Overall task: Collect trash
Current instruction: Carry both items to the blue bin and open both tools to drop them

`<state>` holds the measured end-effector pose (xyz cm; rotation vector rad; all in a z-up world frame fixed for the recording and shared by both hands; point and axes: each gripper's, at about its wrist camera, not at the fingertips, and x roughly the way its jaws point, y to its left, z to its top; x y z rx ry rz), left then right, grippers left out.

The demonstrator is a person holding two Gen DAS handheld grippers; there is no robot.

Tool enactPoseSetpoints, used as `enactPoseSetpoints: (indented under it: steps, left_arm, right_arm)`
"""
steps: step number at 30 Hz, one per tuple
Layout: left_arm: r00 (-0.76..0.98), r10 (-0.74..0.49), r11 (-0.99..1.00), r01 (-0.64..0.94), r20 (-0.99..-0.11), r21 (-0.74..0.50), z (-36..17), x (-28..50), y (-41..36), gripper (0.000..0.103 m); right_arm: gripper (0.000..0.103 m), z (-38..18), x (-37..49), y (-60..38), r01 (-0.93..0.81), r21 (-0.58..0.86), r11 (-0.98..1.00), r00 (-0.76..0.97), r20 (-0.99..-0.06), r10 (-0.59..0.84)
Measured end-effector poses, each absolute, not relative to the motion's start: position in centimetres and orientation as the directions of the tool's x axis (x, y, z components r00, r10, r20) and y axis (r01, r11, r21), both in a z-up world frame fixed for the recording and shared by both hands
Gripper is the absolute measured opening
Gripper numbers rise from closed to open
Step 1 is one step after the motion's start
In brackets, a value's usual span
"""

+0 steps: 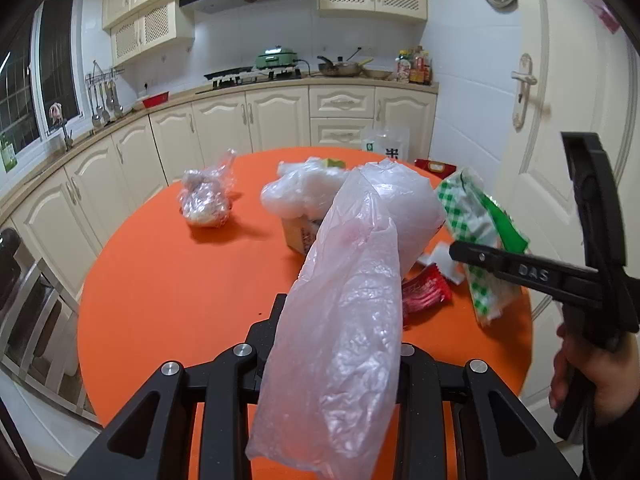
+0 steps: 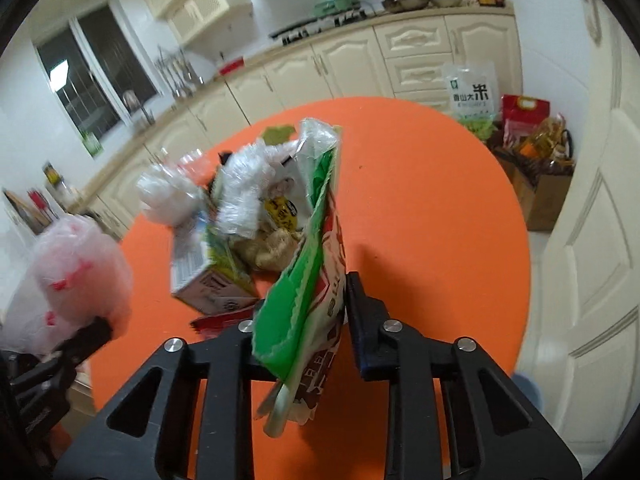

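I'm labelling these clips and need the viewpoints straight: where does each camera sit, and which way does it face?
Left wrist: on the left gripper, facing down across the orange table; its fingers hold a clear bag; the right hand shows.
Right wrist: on the right gripper, same direction, clamping a green wrapper.
Shared: table, bag, wrapper, carton.

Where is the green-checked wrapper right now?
The green-checked wrapper is clamped in the right tool, lifted above the orange table, just right of the carton and trash pile.
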<state>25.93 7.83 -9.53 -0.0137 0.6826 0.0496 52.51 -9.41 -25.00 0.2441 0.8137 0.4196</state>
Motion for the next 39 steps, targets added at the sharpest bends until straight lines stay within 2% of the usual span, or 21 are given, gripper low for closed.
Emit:
enactPoseSetpoints:
  steps: [3,6,10,18,22,29,34,39]
  left_arm:
    - [0.783,0.033,0.999,-0.034,-0.621,0.010,-9.3,25.0,6.9,0.028]
    - [0.786,0.029,1.000,-0.021,-0.617,0.021,-9.1,24.3,5.8,0.028]
    - [0.790,0.041,0.999,-0.015,-0.612,0.048,-8.4,23.4,4.8,0.028]
    - [0.780,-0.048,0.994,0.097,-0.624,0.044,-8.3,22.9,0.0,0.028]
    - [0.767,-0.118,0.979,0.195,-0.631,0.055,-8.4,23.0,-4.2,0.028]
    - [0.691,-0.235,0.925,0.375,-0.684,0.060,-10.7,25.0,-11.8,0.029]
    - [0.609,-0.244,0.889,0.452,-0.755,0.077,-14.4,27.9,-16.0,0.029]
    - [0.488,-0.216,0.878,0.477,-0.845,0.051,-19.5,32.2,-18.1,0.029]
  right_arm:
    - [0.014,-24.9,51.4,-10.9,-0.275,0.412,0.869,0.618,-0.617,0.488]
    - [0.014,-25.6,51.2,-12.4,-0.262,0.485,0.835,0.603,-0.593,0.533]
    - [0.014,-26.7,50.7,-12.9,-0.263,0.512,0.818,0.593,-0.583,0.556]
    - [0.014,-25.0,46.2,-16.3,-0.231,0.464,0.855,0.676,-0.556,0.484]
    - [0.014,-23.9,42.9,-19.6,-0.156,0.393,0.906,0.724,-0.578,0.375]
    - [0.014,-26.4,39.5,-27.0,0.044,0.334,0.941,0.721,-0.663,0.202]
    - [0.014,-29.7,39.7,-30.3,0.147,0.258,0.955,0.665,-0.741,0.098]
    - [0.014,-34.2,40.6,-33.0,0.203,0.261,0.944,0.600,-0.795,0.091]
